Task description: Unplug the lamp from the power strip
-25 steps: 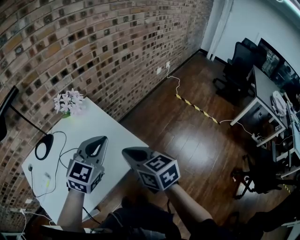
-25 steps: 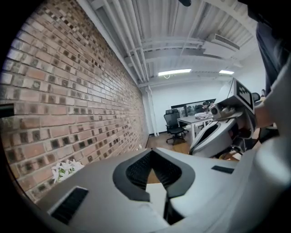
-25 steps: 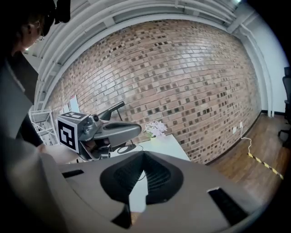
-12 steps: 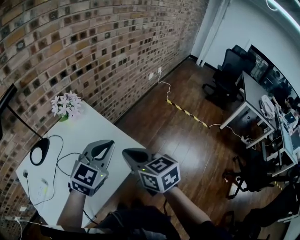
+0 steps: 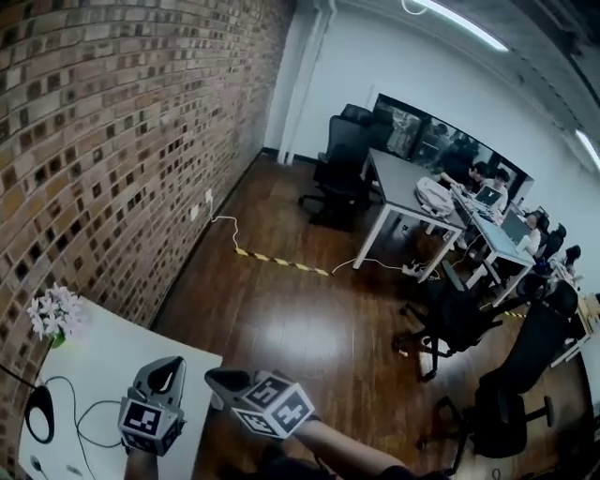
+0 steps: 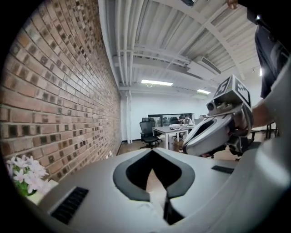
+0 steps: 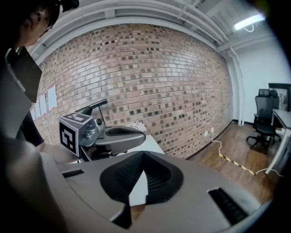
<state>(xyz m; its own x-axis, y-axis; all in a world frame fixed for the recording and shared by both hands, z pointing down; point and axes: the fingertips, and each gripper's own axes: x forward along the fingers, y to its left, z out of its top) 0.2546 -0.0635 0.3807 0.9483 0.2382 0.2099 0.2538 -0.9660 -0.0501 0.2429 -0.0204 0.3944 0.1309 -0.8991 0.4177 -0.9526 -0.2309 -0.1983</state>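
Head view; right tool (image 5: 219, 379) at table (image 5: 103, 366) edge

Tools: two in your hands, left tool (image 5: 169, 369) and right tool (image 5: 218, 379)
Bench: one white bench (image 5: 112, 373)
Flowers: one flower bunch (image 5: 54, 314)
Lamp: one lamp (image 5: 39, 427)

I see an open-plan office. Well away from the long brick wall (image 5: 112, 141), white desks (image 5: 412, 192) stand in a row with black swivel chairs (image 5: 342, 155) beside them. People (image 5: 483, 173) sit there at laptops (image 5: 488, 195). Strip lights (image 5: 464, 26) run overhead above dark wooden flooring (image 5: 309, 319).
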